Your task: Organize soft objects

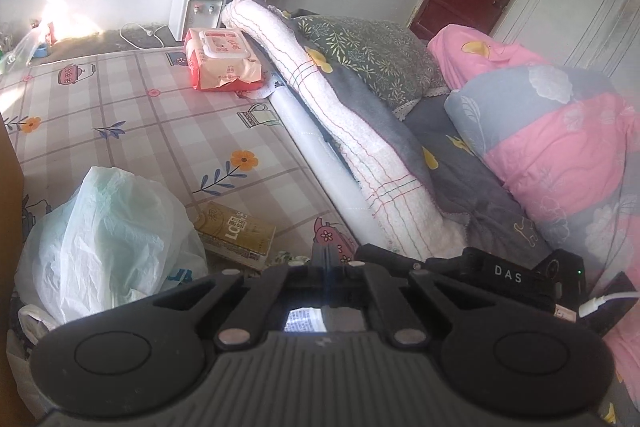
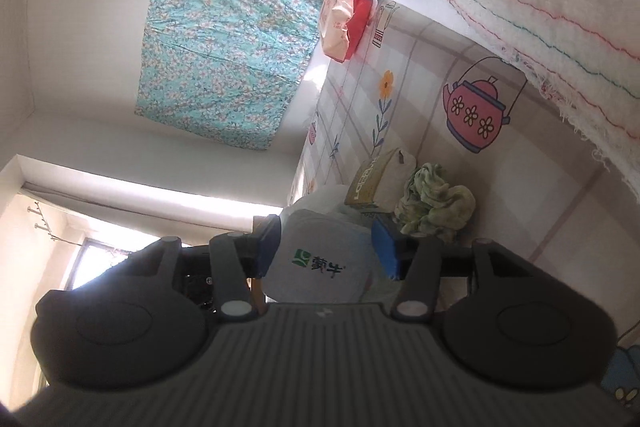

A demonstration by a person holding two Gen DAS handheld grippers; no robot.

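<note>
On bed's checked sheet point(image 2: 432, 39): crumpled green cloth point(image 2: 434, 203) beside yellow box point(image 2: 370, 183), just beyond right gripper point(image 2: 326, 253). Its jaws spread around white bag point(image 2: 320, 259), not visibly pressing. Left gripper point(image 1: 326, 263): jaws pressed together, empty. Advice: clear bag first, then pinch cloth at bunched middle.

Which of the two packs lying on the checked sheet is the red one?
The wipes pack at the far end of the checked sheet, beside the rolled white blanket. It has red sides and a flip lid; the other pack, by the white plastic bag, is yellow-gold.
</note>
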